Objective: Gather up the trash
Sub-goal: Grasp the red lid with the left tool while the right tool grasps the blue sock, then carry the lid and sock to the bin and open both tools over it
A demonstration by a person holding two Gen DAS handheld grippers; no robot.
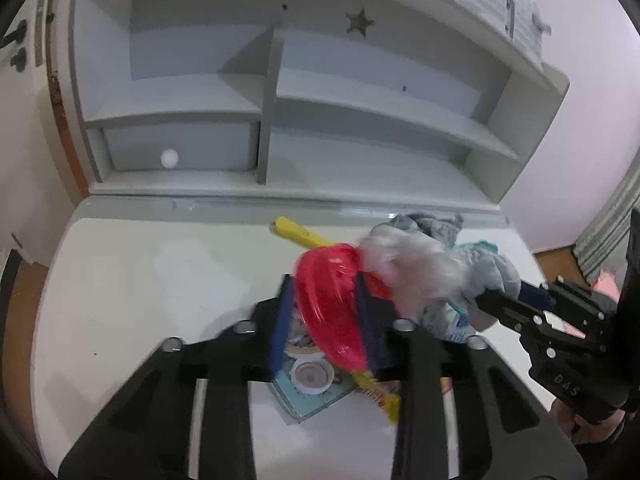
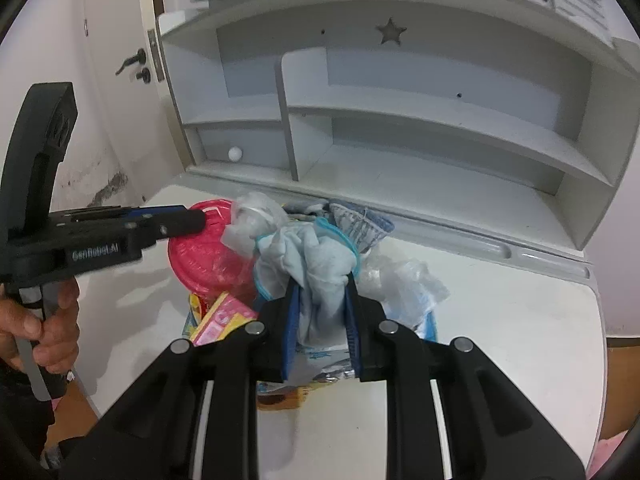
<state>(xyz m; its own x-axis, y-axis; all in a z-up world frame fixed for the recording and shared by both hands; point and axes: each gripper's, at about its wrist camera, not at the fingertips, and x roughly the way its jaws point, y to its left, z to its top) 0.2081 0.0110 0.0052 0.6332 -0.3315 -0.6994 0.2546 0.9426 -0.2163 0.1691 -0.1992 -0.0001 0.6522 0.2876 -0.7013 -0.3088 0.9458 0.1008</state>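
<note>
A pile of trash lies on the white desk. My left gripper is shut on a red plastic lid and holds it tilted above a white bottle cap, a blue paper and a yellow wrapper. The red lid also shows in the right wrist view. My right gripper is shut on a bunched light-blue cloth, next to clear crumpled plastic and a pink-yellow packet. In the left wrist view the right gripper holds the cloth beside crumpled plastic.
A grey shelf unit stands at the back of the desk, with a drawer and its white knob. A door with a dark handle is to the left. The desk's right edge is close.
</note>
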